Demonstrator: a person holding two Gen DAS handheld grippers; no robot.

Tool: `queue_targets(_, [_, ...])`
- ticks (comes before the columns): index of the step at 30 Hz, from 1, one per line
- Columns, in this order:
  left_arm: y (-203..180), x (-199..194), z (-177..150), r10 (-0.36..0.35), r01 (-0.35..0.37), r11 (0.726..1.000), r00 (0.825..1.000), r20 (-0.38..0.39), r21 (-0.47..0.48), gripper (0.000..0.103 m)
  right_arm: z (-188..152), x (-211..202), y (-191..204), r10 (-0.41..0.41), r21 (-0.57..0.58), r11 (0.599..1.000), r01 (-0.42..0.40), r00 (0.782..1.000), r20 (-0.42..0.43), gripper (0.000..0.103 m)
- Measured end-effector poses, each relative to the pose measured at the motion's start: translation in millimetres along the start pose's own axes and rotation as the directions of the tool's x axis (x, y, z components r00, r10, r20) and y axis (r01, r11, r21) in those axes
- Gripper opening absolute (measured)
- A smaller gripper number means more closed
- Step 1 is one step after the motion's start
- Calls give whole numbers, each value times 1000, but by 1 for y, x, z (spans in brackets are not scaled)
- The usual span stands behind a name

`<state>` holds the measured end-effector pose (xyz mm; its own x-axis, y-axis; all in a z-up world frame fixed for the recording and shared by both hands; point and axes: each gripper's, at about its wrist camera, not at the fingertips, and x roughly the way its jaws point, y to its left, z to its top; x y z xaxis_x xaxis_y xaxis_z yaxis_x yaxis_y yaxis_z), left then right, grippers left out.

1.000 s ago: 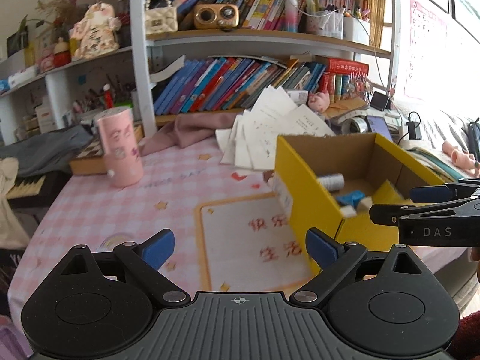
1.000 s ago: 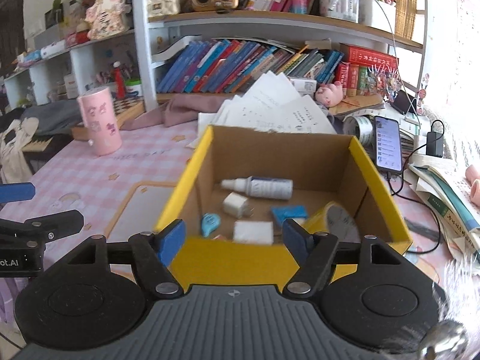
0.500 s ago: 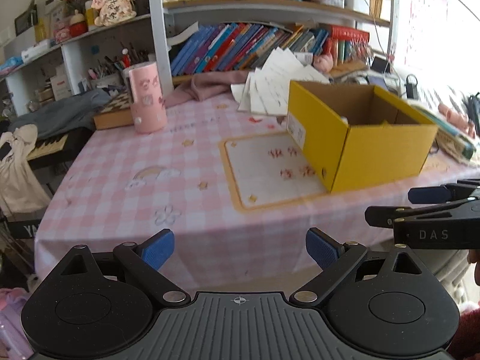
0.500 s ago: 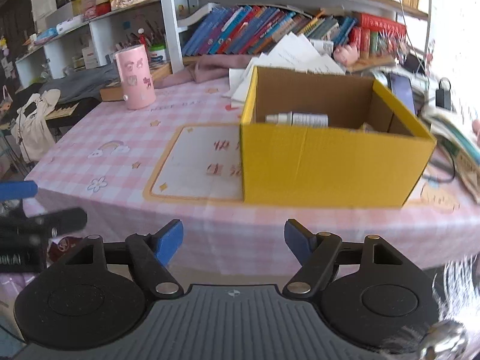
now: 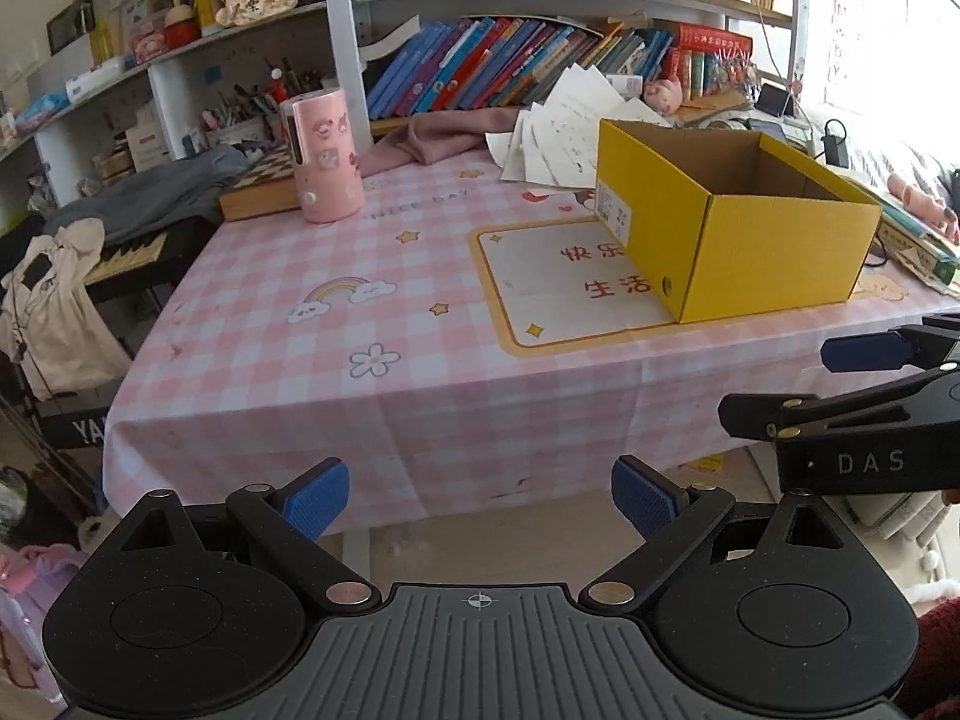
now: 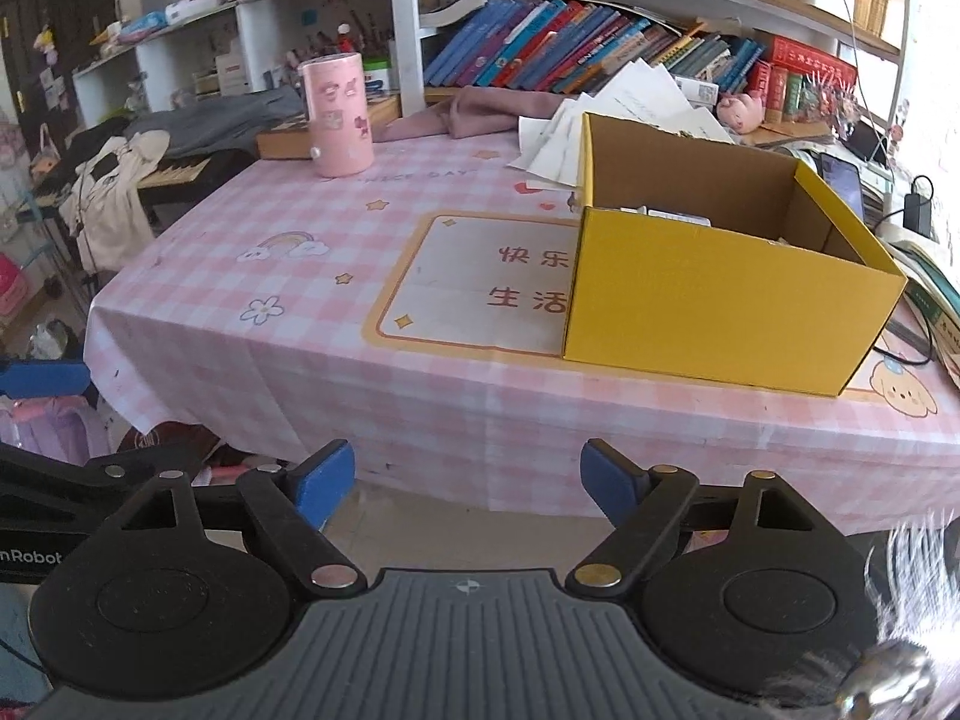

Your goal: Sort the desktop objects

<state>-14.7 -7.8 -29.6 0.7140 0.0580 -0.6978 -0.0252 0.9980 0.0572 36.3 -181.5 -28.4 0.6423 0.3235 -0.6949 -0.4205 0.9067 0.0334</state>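
Presently on record: left gripper [image 5: 479,495], blue-padded fingers [image 5: 315,495] spread wide apart, nothing between them, held off the near edge of the table with floor showing below. Right gripper [image 6: 467,483], blue pads [image 6: 609,480] likewise apart and its jaws opening, nothing between them; it too sits short of the table's near edge, and its side profile shows at the right of the left wrist view.

Table: covered by a pink checked tablecloth [image 6: 252,300] printed with stars, a rainbow and a flower, draped over the near edge. A cream panel with an orange border and red characters [image 5: 564,294] lies mid-table.

Yellow cardboard box [image 6: 708,306]: open-topped, standing on the cloth at the right, partly over the cream panel. Small pale items are just visible inside against its near wall in the right wrist view; what they are cannot be told.

Pink cylindrical container [image 5: 327,156]: upright, far left of the cloth, well apart from the box.

Loose white papers [image 5: 564,126] behind the box; pink cloth [image 5: 444,135] beside them; bookshelf [image 6: 576,42] with slanted books behind.
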Motion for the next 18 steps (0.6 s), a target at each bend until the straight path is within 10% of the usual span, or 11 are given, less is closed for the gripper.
queue_targets(18, [-10,6,7,-51,51,998,999,-1,23,96,-1,-6,-12,-53,19,998,53,999,-3,92])
